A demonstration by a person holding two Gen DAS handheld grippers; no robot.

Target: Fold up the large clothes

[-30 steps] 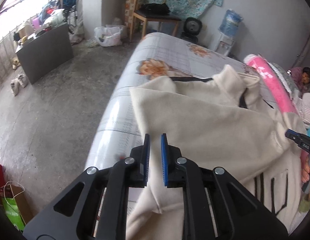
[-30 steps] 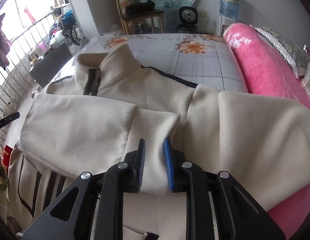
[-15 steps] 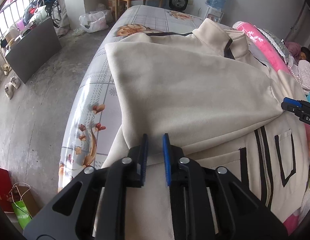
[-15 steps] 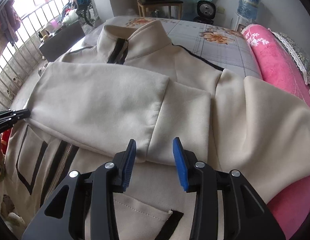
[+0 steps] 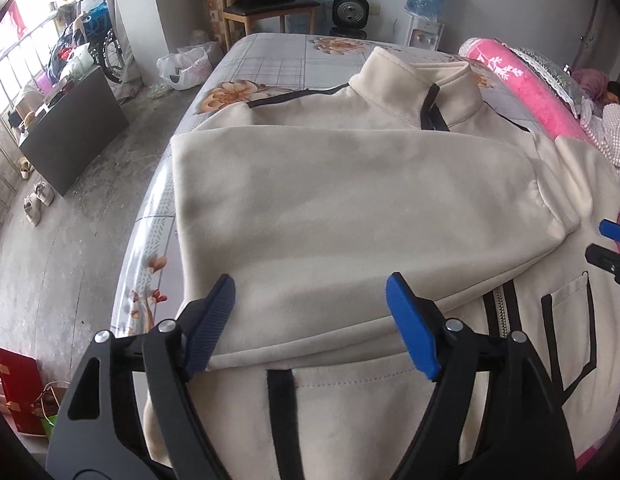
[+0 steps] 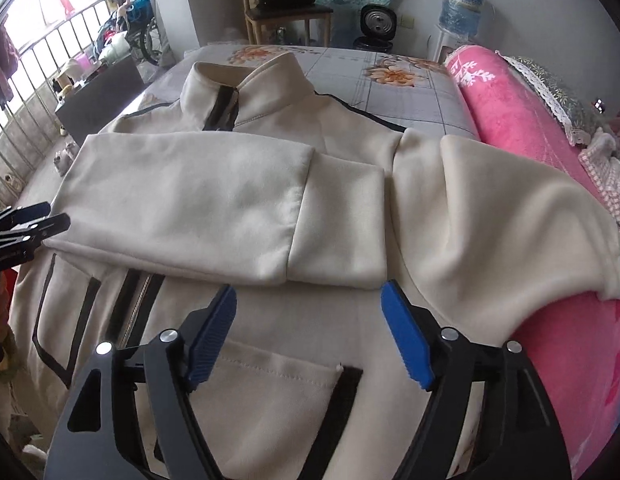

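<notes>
A cream jacket (image 5: 350,208) with a stand-up collar, black trim, a front zipper and black-edged pockets lies front up on the bed (image 5: 269,56), its collar toward the far end. One sleeve (image 6: 181,208) is folded flat across the chest, its cuff (image 6: 334,224) ending just past the zipper line; the other sleeve (image 6: 510,216) drapes off the jacket's side onto a rolled pink blanket (image 6: 522,120) that lies along that edge of the bed. The left gripper (image 5: 310,328) stands wide apart over the folded sleeve's lower edge, its jaws having just been opening, with nothing pinched between them. The right gripper (image 6: 307,328) is likewise spread wide just below the cuff, jaws just opened, holding nothing. Beyond the jacket's collar stand a wooden chair (image 5: 269,8), a small fan (image 5: 350,10) and a water dispenser (image 5: 426,12); a dark cabinet (image 5: 73,128) and shoes (image 5: 37,200) sit on the concrete floor beside the bed.
</notes>
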